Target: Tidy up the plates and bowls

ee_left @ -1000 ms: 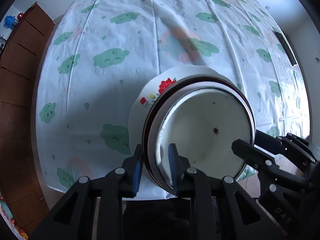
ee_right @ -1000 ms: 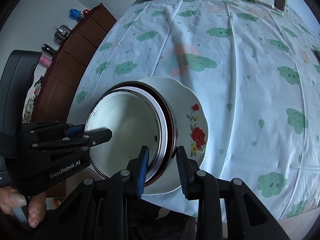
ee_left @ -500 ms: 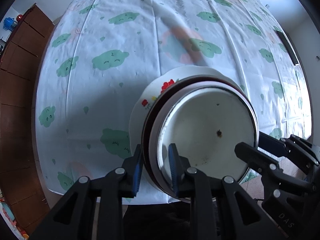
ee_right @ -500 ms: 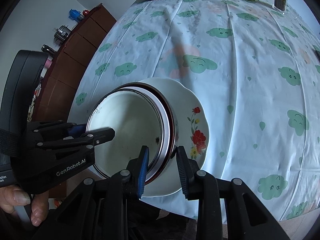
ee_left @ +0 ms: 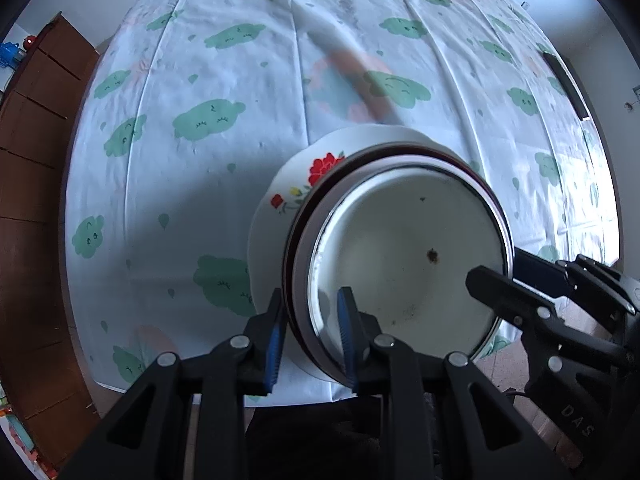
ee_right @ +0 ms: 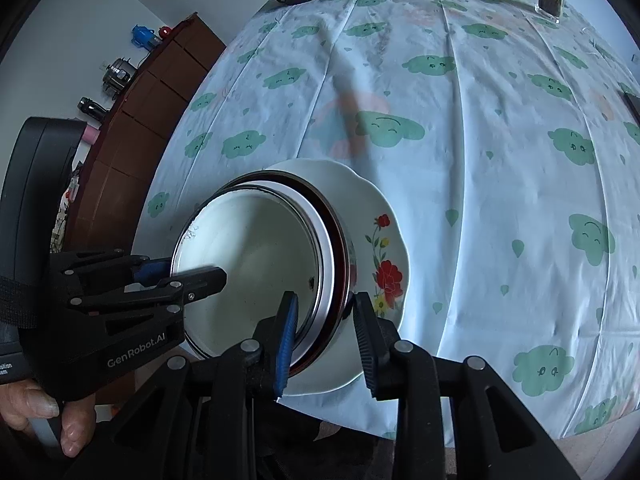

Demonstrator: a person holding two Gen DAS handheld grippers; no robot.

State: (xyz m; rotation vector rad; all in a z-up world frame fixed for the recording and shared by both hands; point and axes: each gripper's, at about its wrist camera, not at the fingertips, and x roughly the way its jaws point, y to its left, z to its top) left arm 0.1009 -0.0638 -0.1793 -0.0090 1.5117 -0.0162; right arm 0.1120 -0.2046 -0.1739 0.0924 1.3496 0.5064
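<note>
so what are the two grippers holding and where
Both grip the stack of nested bowls by its rim: left gripper on the near-left edge, right gripper on the opposite edge.

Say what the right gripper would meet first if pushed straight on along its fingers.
Probably the stacked bowls' wall: the right gripper already straddles the rims of the nested white enamel bowl and dark-rimmed bowl; below them lies the white flowered plate.

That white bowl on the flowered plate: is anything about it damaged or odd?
Yes. The white bowl has a small dark spot on its inner floor and brownish specks near the near wall, like chips or dirt. Its rim looks scuffed on one side in the right wrist view. The flowered plate looks intact.
</note>
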